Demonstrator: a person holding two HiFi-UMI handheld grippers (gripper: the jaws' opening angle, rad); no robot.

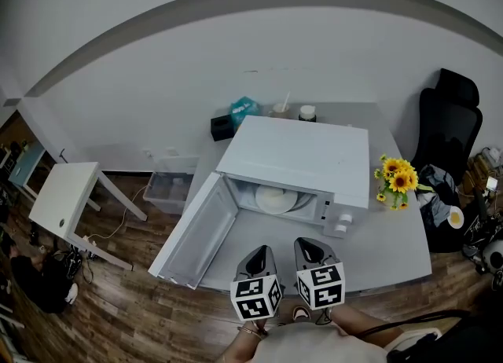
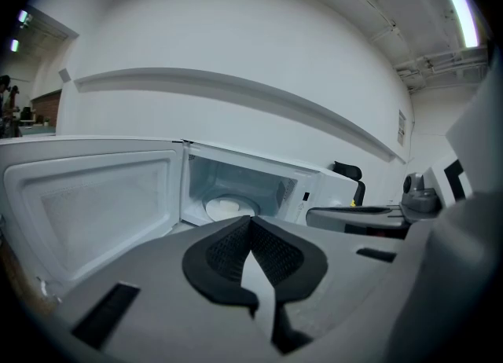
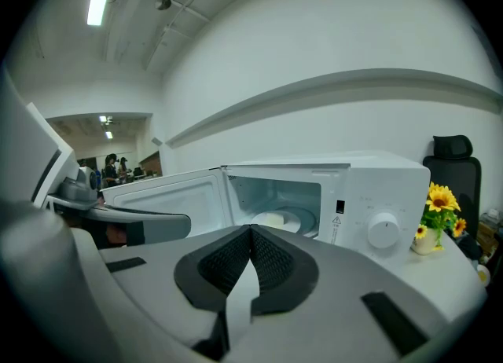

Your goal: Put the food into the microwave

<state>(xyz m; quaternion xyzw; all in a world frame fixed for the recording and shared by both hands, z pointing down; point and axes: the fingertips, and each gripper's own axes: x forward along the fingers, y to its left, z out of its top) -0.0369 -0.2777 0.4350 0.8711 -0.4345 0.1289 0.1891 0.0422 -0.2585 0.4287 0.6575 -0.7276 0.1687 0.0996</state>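
A white microwave (image 1: 302, 153) stands on the table with its door (image 1: 196, 232) swung wide open to the left. Inside, a white plate of pale food (image 1: 277, 198) rests on the turntable. My left gripper (image 1: 262, 255) and right gripper (image 1: 310, 247) hover side by side at the table's near edge, in front of the opening, both shut and empty. In the left gripper view the gripper (image 2: 251, 224) has its pads together and faces the plate (image 2: 228, 207) and door (image 2: 94, 204). The right gripper (image 3: 251, 232) is likewise closed and faces the plate (image 3: 275, 218) in the microwave (image 3: 377, 188).
A small vase of sunflowers (image 1: 397, 181) stands right of the microwave. Behind it are cups (image 1: 292, 110), a teal bag (image 1: 244, 110) and a black box (image 1: 222, 127). A black chair (image 1: 448, 122) is at the far right. A small white table (image 1: 63, 196) and a plastic bin (image 1: 169, 188) stand on the floor at the left.
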